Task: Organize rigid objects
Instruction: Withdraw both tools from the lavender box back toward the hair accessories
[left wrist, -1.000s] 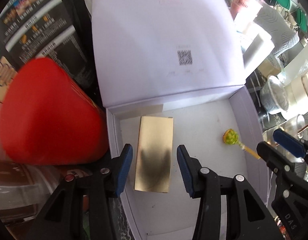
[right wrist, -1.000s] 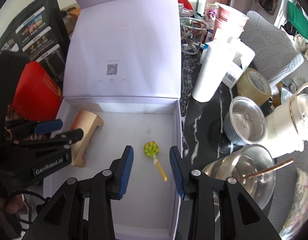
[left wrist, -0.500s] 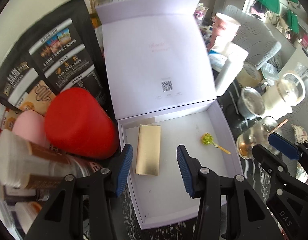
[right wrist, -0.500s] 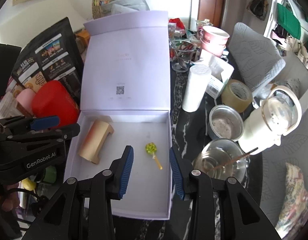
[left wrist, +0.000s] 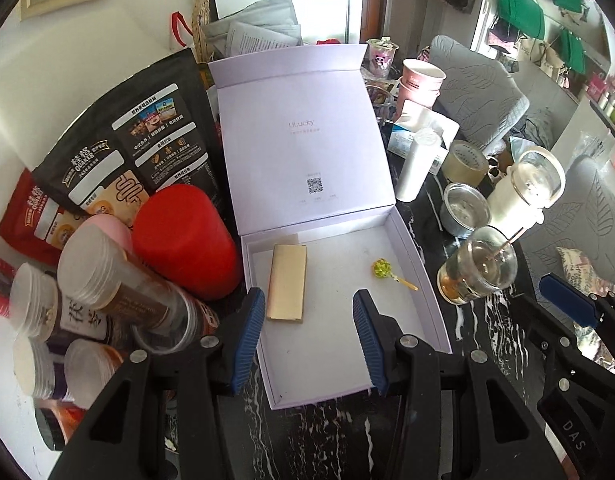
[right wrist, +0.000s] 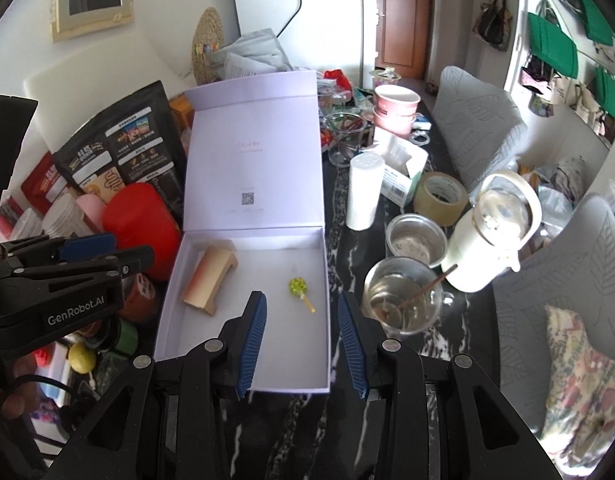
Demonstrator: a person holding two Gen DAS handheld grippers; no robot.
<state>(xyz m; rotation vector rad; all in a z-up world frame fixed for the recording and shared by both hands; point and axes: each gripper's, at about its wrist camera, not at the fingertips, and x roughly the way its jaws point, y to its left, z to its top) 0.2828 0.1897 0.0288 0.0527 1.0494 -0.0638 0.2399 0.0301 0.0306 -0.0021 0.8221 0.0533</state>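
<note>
A white gift box [left wrist: 421, 280] is sat open on the black marbled desk [left wrist: 331, 436], lid propped upright behind it. Two things are seen inside: one gold block [left wrist: 287, 282] along the left wall, and one small green lollipop [left wrist: 381, 269] on a yellow stick over toward the right wall, well apart from the block.

The left gripper [left wrist: 309, 334] is held above the near part of the box, jaws parted a fair way with nothing between them. The near end of the gold block is seen just beyond and slightly inside the left blue pad, not touched. From the right wrist view the block [right wrist: 209, 282] turns out to be a low bridge-like piece with two short legs, lying angled.

The right gripper [right wrist: 301, 334] is also held partly open and empty, above the front right part of the box [right wrist: 167, 304]. The lollipop [right wrist: 297, 287] is framed just past its fingertips, about centred between them, clear of both pads.

Rest of the desk is pretty cluttered: one red canister [left wrist: 183, 236] touching the box's left wall, one black Quaker bag [left wrist: 135, 140], one glass mug [right wrist: 401, 300] with a stick in it, one small steel cup [right wrist: 415, 242], one roll of tape [right wrist: 439, 198], one white jug [right wrist: 495, 232], two stacked pink bowls [right wrist: 395, 110]
</note>
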